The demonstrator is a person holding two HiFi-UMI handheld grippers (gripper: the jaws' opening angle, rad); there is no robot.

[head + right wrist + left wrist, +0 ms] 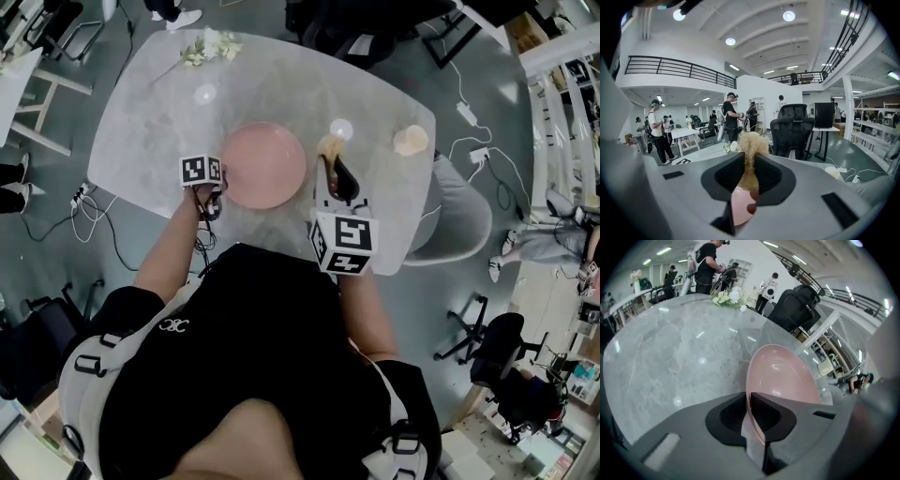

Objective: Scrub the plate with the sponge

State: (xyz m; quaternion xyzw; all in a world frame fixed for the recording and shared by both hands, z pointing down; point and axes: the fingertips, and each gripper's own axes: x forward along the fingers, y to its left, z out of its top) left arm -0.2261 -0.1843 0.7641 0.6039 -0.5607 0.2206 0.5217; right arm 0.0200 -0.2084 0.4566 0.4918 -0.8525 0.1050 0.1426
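Here, plate (780, 376) rim within the left gripper (746, 398)

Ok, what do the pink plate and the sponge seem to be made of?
The pink plate looks like glazed ceramic or hard plastic, which one I can't tell: smooth, glossy, with crisp light reflections on its inner face. The sponge looks like natural fibre, maybe loofah: tan, matte, with frayed strands fanning out at its top.

A pale marbled table (159, 122) is set on a grey floor (422, 309), where white cables (466, 112) are trailed. Black office chairs (792, 124) are placed around. White walls (759, 89) and a railed balcony (679, 70) are lit by round ceiling lamps (789, 16).
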